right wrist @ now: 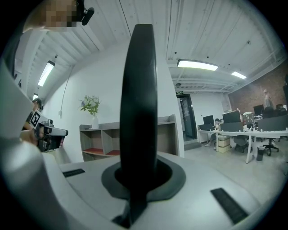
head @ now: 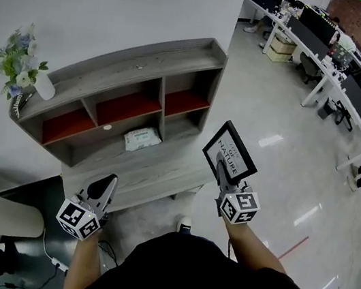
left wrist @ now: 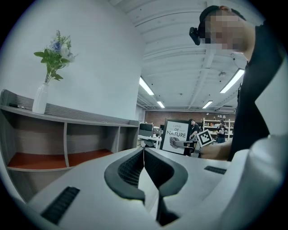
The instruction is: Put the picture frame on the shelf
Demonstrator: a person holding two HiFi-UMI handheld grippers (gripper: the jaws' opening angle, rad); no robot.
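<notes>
A black picture frame (head: 231,151) with a white print hangs in the air in front of the grey shelf (head: 131,69), right of its end, with my right gripper (head: 226,173) shut on its lower edge. The right gripper view shows the frame (right wrist: 138,112) edge-on, rising from between the jaws, and the shelf (right wrist: 130,139) beyond it. My left gripper (head: 99,192) is shut with nothing in it, low in front of the shelf's bottom board. In the left gripper view the pads (left wrist: 135,164) meet, and the frame (left wrist: 175,136) shows to the right.
A white vase of flowers (head: 24,68) stands on the shelf's top at the left end. A white packet (head: 142,139) lies in a lower compartment. Office desks (head: 333,63) with monitors line the far right. A pale round stand (head: 12,218) is at lower left.
</notes>
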